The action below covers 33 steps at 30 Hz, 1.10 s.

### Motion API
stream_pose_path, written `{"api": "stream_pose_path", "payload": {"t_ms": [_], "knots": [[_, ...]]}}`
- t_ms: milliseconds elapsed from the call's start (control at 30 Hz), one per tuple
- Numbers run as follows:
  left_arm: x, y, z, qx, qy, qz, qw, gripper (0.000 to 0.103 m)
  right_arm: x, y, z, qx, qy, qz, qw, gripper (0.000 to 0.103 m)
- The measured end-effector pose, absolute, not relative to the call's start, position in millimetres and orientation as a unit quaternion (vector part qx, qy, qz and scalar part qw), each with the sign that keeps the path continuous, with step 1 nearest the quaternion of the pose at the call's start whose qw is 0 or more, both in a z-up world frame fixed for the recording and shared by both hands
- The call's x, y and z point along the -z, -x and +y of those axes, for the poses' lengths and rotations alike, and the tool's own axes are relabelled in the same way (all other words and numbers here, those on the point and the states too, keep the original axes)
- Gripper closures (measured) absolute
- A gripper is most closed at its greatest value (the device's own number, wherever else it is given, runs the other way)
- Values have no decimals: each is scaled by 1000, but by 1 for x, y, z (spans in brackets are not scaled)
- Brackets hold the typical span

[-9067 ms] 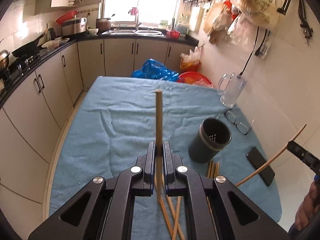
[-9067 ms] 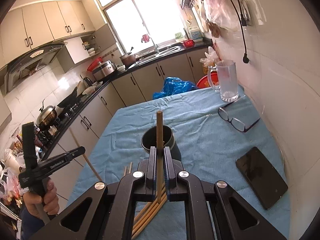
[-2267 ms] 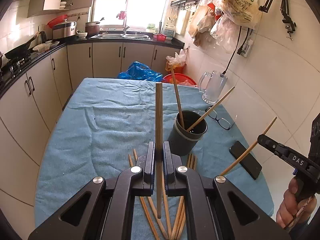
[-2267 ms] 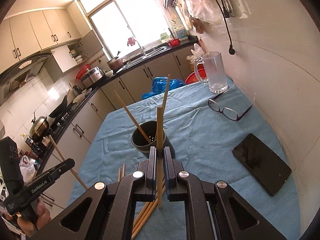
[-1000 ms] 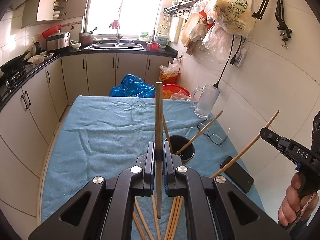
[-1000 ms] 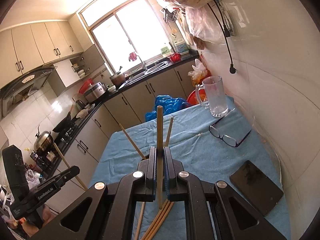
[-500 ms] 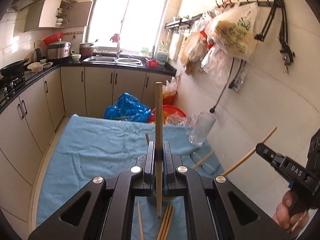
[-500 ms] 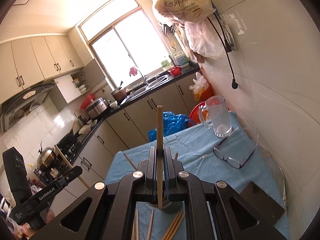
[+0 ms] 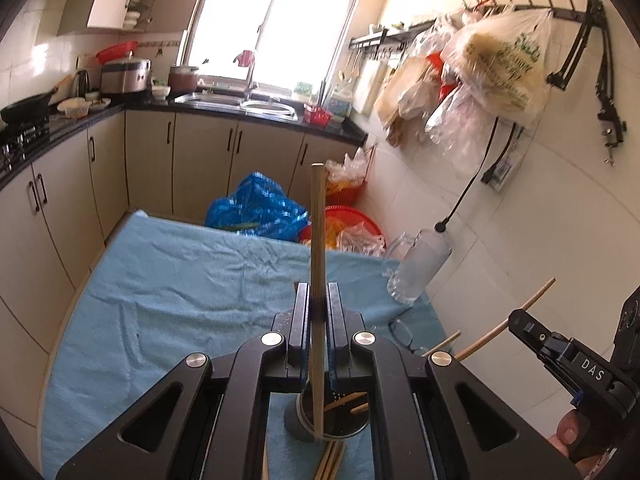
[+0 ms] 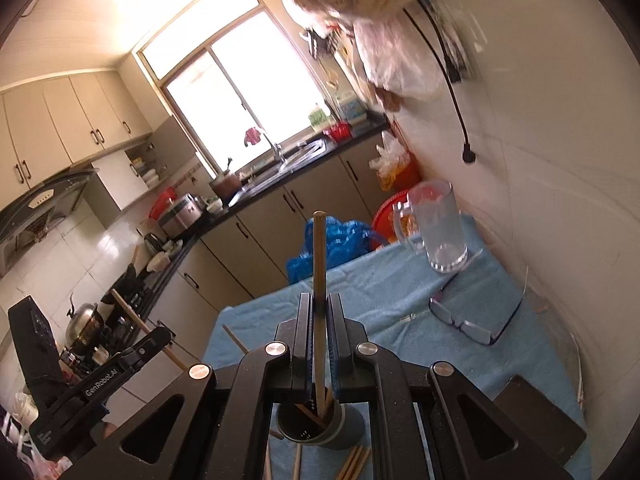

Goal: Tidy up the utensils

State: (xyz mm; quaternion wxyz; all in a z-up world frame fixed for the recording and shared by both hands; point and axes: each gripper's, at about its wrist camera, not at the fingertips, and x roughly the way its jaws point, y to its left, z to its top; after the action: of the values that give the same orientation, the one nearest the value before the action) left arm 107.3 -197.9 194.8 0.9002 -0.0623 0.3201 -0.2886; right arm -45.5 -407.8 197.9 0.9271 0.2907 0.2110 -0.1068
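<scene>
My left gripper (image 9: 319, 300) is shut on an upright wooden chopstick (image 9: 318, 240) whose lower end hangs over the dark grey utensil holder (image 9: 332, 420). Two chopsticks lean inside that holder. My right gripper (image 10: 319, 308) is shut on another chopstick (image 10: 319, 264), its lower end right over the holder (image 10: 320, 426). Loose chopsticks (image 9: 330, 462) lie on the blue cloth just in front of the holder. In the left wrist view the right gripper (image 9: 524, 320) appears at the right with its chopstick (image 9: 516, 324). The left gripper (image 10: 158, 338) shows at the left of the right wrist view.
The table is covered with a blue cloth (image 9: 180, 292). A glass mug (image 10: 438, 232), a pair of glasses (image 10: 468, 326) and a black phone (image 10: 540, 416) lie toward the wall on the right. Kitchen cabinets and a blue bag (image 9: 256, 210) stand beyond the table.
Both grippers have come in over the holder with their chopsticks. The holder has slid from ahead of the fingers to right beneath them, and more of the kitchen beyond shows.
</scene>
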Motion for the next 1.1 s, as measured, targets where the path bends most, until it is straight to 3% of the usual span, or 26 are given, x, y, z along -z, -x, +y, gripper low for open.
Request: {"api": "stream_pose_path", "payload": {"t_ms": [600,1100], "knots": [[-147,-127,-216,280,44,369,885,97,-131,7,-401,78,-307,297,901,96],[-221,-116,-201,297,61,321,897,97,-139,10,-400,84,-297,289,906,96]]}}
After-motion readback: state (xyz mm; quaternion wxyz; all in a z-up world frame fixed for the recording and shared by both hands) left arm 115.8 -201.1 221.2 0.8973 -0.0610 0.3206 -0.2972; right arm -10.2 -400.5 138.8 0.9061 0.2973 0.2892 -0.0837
